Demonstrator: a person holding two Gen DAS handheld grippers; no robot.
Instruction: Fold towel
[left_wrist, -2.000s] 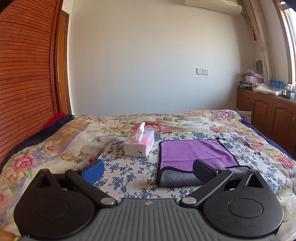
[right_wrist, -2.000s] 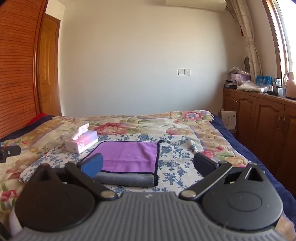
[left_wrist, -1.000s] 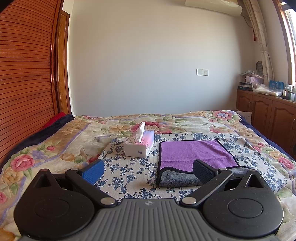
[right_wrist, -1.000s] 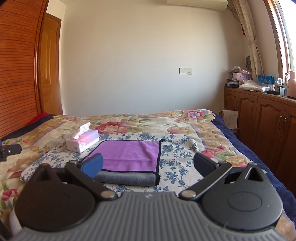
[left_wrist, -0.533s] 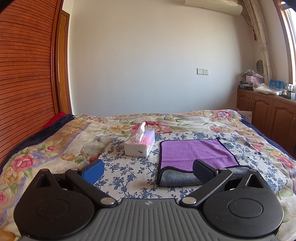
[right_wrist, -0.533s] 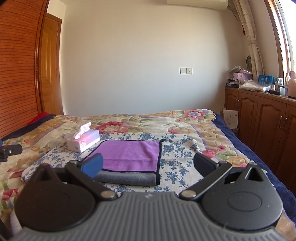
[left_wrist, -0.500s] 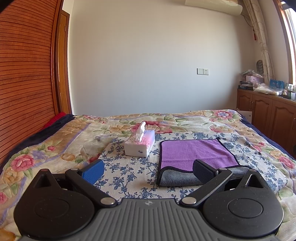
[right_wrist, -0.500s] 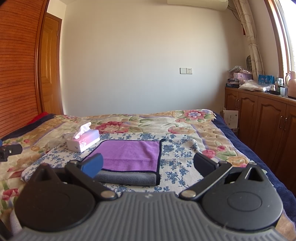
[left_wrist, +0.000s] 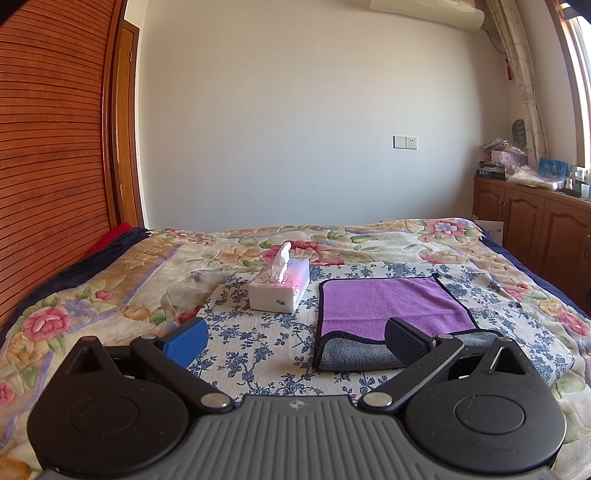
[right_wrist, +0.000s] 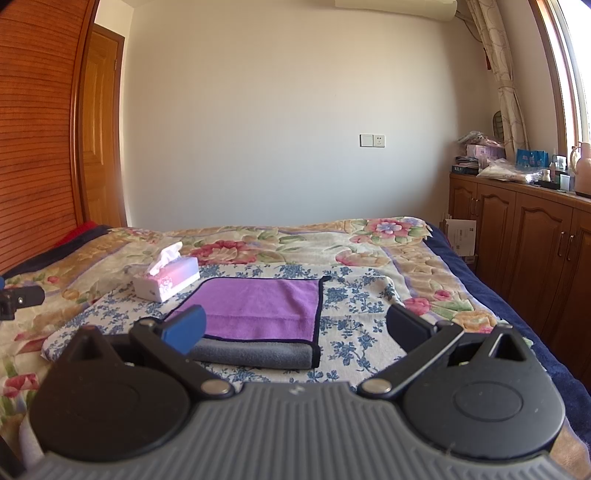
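A purple towel (left_wrist: 388, 304) with a dark trim and grey underside lies folded on the bed, its grey fold toward me. It also shows in the right wrist view (right_wrist: 258, 308). My left gripper (left_wrist: 295, 341) is open and empty, held back from the towel's near left corner. My right gripper (right_wrist: 295, 330) is open and empty, held back from the towel's near right corner. A bit of the left gripper (right_wrist: 18, 299) shows at the left edge of the right wrist view.
A pink and white tissue box (left_wrist: 279, 288) stands just left of the towel. The bed carries a floral quilt (left_wrist: 110, 295) and a blue-flowered cloth (left_wrist: 258, 339). Wooden cabinets (right_wrist: 535, 251) line the right wall. A slatted wooden wardrobe (left_wrist: 48, 166) is on the left.
The right wrist view has crept slightly, shifting the scene a little right and down. The left gripper has not moved. Both grippers stay open.
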